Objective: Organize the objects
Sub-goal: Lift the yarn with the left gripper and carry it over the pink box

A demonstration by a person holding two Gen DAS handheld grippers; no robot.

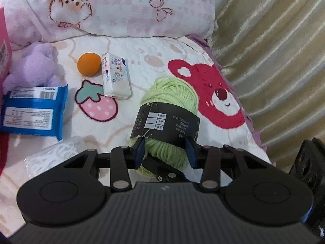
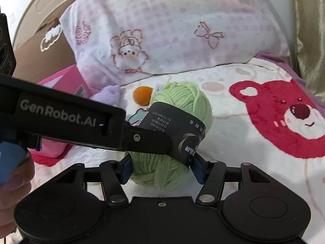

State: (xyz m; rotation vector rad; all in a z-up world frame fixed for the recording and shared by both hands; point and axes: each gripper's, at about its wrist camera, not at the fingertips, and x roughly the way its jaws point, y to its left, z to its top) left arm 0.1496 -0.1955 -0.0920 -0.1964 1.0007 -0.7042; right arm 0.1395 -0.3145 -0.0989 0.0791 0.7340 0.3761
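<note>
Yarn (image 1: 172,93), a pale green ball with a black paper band, is gripped by both tools at once: the left gripper (image 1: 165,152) has its blue pads pressed into the near end, and the right gripper (image 2: 161,168) pinches the same ball from its own side. Only the left wrist view shows a blue wipes packet (image 1: 34,111), a white tissue pack (image 1: 115,76) touching an orange ball (image 1: 89,64), and a clear plastic wrapper (image 1: 54,152) at the near left. Only the right wrist view shows the left tool's arm crossing in front of the yarn, a hand (image 2: 12,174) on its blue handle, a cardboard box (image 2: 42,50) and a pink box (image 2: 69,79). A purple plush toy (image 1: 34,65) lies near the wipes. Everything rests on a bed blanket (image 1: 154,50) printed with a red bear and a strawberry, a pink checked pillow (image 1: 130,6) behind it and a shiny gold curtain (image 1: 274,50) alongside.
</note>
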